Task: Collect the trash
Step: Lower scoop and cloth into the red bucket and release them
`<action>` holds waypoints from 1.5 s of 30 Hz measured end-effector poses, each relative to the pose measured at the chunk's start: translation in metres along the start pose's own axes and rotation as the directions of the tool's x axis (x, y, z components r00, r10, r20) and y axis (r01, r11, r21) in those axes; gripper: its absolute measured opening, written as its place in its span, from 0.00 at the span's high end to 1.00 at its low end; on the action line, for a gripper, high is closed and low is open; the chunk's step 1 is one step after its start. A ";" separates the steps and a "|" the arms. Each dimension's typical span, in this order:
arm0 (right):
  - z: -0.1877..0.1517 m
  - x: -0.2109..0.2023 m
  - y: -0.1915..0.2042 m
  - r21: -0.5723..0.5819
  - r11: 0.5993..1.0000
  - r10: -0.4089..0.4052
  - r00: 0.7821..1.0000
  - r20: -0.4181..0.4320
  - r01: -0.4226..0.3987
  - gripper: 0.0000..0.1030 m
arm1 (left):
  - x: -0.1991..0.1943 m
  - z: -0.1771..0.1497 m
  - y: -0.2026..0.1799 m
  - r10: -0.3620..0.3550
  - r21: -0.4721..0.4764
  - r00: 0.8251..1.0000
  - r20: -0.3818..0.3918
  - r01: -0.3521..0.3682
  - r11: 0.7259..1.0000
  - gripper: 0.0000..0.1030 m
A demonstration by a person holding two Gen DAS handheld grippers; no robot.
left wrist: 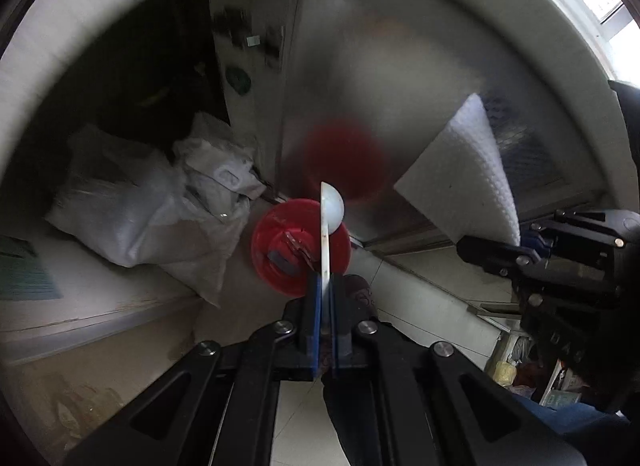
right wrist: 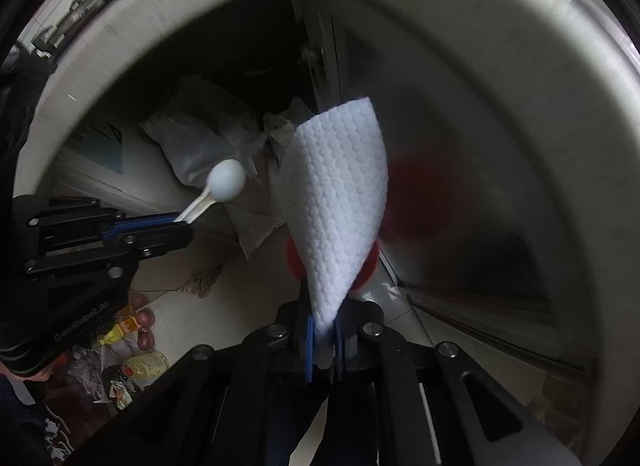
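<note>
Left wrist view: my left gripper (left wrist: pixel 326 286) pinches a white spoon (left wrist: pixel 331 209), poised above the red bin (left wrist: pixel 280 250) on the tiled floor (left wrist: pixel 440 286); sacks (left wrist: pixel 132 201) lie beyond. Right wrist view: my right gripper (right wrist: pixel 325 326) clamps a paper towel (right wrist: pixel 336 201) over the same bin. Judged step: carrying to drop; next, part the jaws.

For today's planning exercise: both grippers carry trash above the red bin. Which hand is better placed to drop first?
Left, probably. The left gripper holds the white spoon directly over the red bin; the right gripper with its paper towel sits off to the side.
</note>
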State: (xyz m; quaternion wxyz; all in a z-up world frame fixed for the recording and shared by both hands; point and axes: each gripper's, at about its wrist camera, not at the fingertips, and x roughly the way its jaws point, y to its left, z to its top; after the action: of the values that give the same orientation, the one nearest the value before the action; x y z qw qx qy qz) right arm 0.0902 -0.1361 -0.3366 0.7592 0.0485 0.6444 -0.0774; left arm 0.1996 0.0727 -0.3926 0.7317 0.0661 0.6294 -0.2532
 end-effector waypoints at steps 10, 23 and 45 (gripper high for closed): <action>0.003 0.131 -0.026 0.066 0.998 0.014 0.996 -0.083 -0.009 0.93 | 0.121 -0.007 0.023 -0.016 -0.042 0.997 -0.073 0.013 0.999 0.97; -0.014 0.175 -0.052 0.090 0.996 0.022 0.991 -0.135 -0.010 0.93 | 0.171 0.003 0.035 -0.022 -0.035 0.996 -0.082 0.019 0.999 0.61; -0.005 0.200 -0.031 0.017 0.999 0.048 0.985 -0.165 -0.045 0.93 | 0.152 -0.013 0.070 0.077 -0.115 0.996 -0.044 -0.081 0.990 0.02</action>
State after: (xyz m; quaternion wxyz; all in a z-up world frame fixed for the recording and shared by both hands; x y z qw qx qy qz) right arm 0.1116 -0.1765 -0.5337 0.7043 0.0749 0.7034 -0.0598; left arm 0.2315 0.0953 -0.5556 0.7311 0.0531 0.6545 -0.1855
